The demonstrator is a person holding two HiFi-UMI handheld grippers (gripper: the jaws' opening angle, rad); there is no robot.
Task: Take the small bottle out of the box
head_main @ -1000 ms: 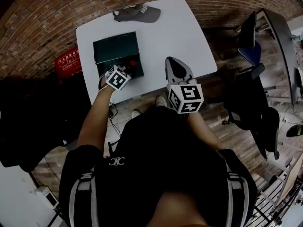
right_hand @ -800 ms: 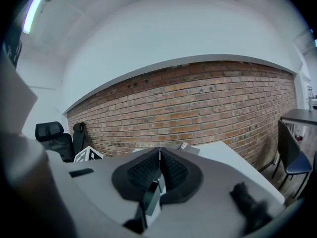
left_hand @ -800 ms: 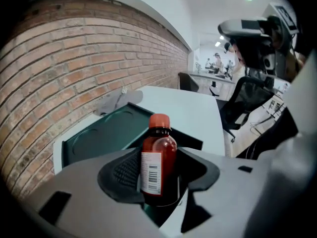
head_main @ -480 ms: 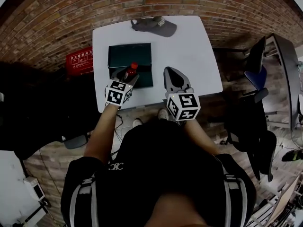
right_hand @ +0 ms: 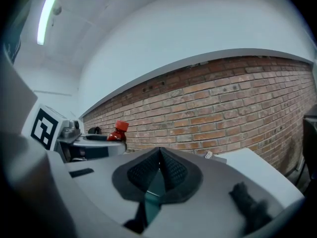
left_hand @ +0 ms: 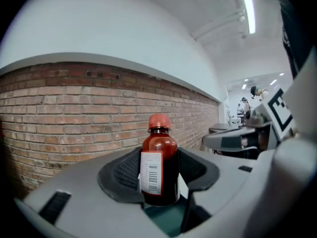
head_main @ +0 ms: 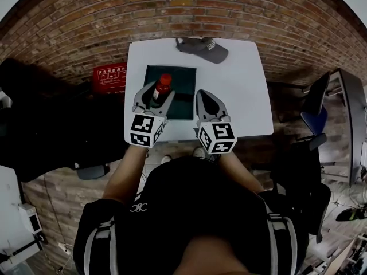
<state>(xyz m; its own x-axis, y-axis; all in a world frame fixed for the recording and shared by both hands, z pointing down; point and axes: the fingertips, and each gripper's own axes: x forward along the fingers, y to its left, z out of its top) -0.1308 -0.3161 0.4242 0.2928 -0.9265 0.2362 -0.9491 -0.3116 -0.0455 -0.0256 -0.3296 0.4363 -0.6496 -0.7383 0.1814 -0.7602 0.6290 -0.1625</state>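
Note:
A small brown bottle with a red cap and a white label stands upright between the jaws of my left gripper, which is shut on its body. It hangs over the near left part of the dark green box on the white table. The left gripper view shows the bottle clamped between both black pads. My right gripper hovers just right of the box's near edge, shut and empty. In the right gripper view the bottle shows at the left, and the closed pads meet with nothing in them.
A dark grey cap lies at the table's far edge. A red case stands on the floor left of the table, against the brick wall. Dark chairs stand to the right. My body is close to the near edge.
The left gripper was down in the box at the bottle; it has come up and back with the bottle in its jaws. The right gripper has stayed shut beside it.

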